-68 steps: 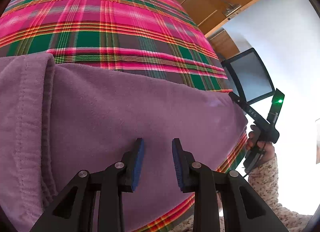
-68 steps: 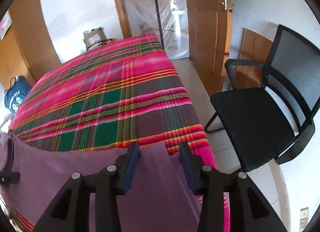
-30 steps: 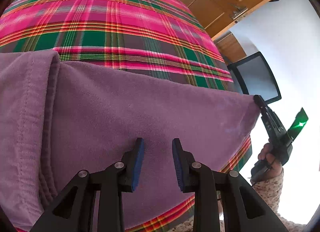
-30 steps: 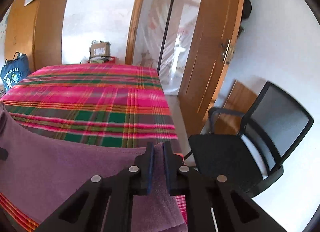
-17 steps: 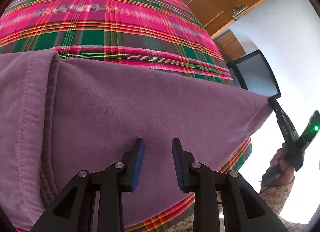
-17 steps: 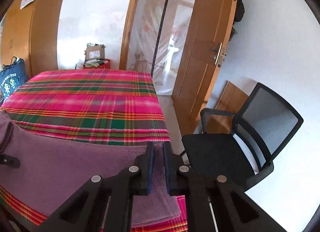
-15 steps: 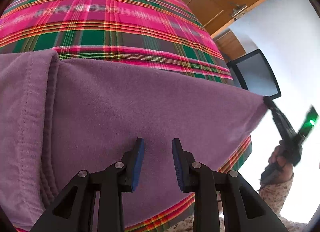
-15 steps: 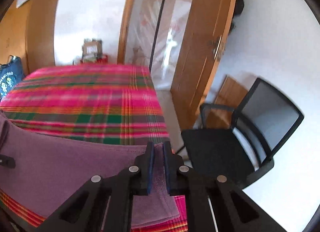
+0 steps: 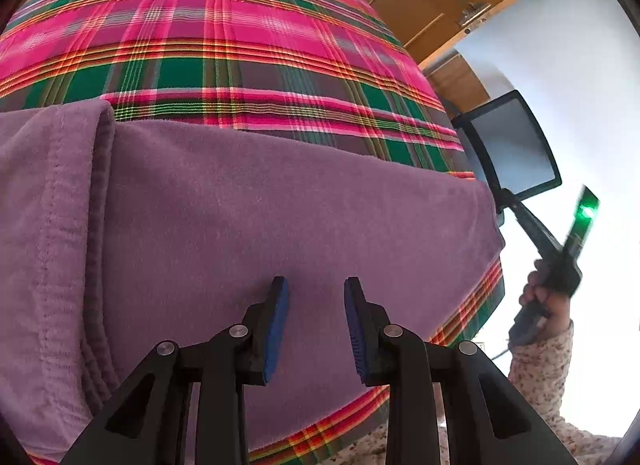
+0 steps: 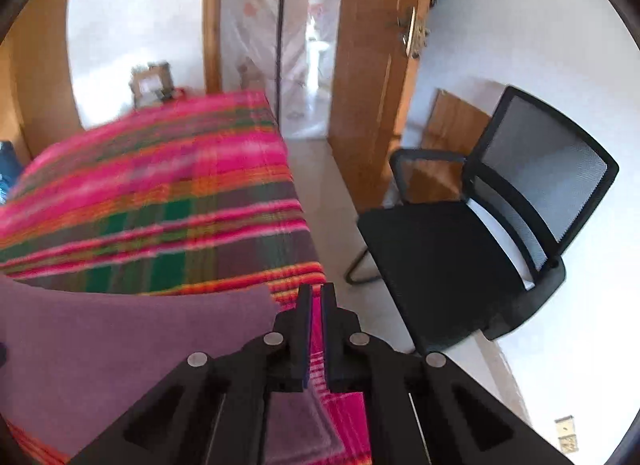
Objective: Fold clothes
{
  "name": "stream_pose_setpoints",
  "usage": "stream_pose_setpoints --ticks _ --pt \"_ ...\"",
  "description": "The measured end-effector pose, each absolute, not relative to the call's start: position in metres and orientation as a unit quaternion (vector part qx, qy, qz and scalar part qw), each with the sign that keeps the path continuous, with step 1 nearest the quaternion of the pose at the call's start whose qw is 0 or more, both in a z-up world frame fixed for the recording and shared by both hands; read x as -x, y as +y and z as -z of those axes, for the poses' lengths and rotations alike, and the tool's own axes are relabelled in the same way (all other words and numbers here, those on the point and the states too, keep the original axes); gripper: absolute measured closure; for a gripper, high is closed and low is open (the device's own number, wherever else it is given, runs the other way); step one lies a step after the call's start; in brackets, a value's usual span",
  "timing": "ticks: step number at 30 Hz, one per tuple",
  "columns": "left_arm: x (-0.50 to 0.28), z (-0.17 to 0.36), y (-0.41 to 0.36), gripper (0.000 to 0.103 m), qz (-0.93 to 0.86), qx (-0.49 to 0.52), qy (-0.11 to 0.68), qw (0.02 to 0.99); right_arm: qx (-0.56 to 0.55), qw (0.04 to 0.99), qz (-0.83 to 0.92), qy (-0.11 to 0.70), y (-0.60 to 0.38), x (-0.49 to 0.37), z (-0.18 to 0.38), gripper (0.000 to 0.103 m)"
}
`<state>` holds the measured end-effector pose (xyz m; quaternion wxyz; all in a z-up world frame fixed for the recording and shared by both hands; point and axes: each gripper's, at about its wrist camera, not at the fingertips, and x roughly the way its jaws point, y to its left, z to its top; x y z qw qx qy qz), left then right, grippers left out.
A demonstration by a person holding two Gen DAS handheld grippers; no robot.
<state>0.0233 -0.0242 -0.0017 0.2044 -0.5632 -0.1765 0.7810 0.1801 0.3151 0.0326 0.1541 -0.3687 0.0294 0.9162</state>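
- The purple garment lies spread on the bed, near its front edge. It is a soft, fleecy knit with a matte nap; its left part runs out of the left wrist view.
- At the far left of that view a folded layer of the garment shows a stitched hem and a rounded, doubled edge.
- The bed cover is a woven plaid of pink, green, grey and orange stripes, pulled flat. In the right wrist view it is smeared by motion blur, so its lines are hard to follow there.
- The left hand-held gripper hovers over the garment with its jaws apart and nothing between them. Its fingers are black and angular, with ribbed blue pads.
- The right hand-held gripper is at the garment's right corner, which sits at the bed's right edge. Its jaws are nearly together and hold no cloth; only the plaid cover shows through the narrow gap.
- In the left wrist view that gripper is seen from the side, carried by a hand in a speckled sleeve, with a green light on top.
- A black mesh office chair stands right of the bed, beside a wooden door.
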Motion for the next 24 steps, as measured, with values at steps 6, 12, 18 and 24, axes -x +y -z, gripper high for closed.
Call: stream_pose_setpoints --ticks 6,12,18,24 --pt "-0.023 0.002 -0.022 0.073 -0.783 0.560 -0.178 0.203 0.354 0.074 -0.932 0.010 0.284 -0.200 -0.029 0.081" --pt "-0.026 0.002 -0.021 0.073 -0.782 0.561 -0.177 0.206 0.395 0.114 -0.911 -0.005 0.287 -0.208 0.002 0.082" --pt "-0.028 0.002 -0.021 0.073 -0.781 0.561 -0.176 0.209 0.395 0.151 -0.906 0.012 0.305 -0.221 0.001 0.081" --pt "-0.032 0.002 -0.019 0.073 -0.779 0.563 -0.176 0.212 0.377 0.123 -0.914 0.087 0.319 -0.218 -0.009 0.065"
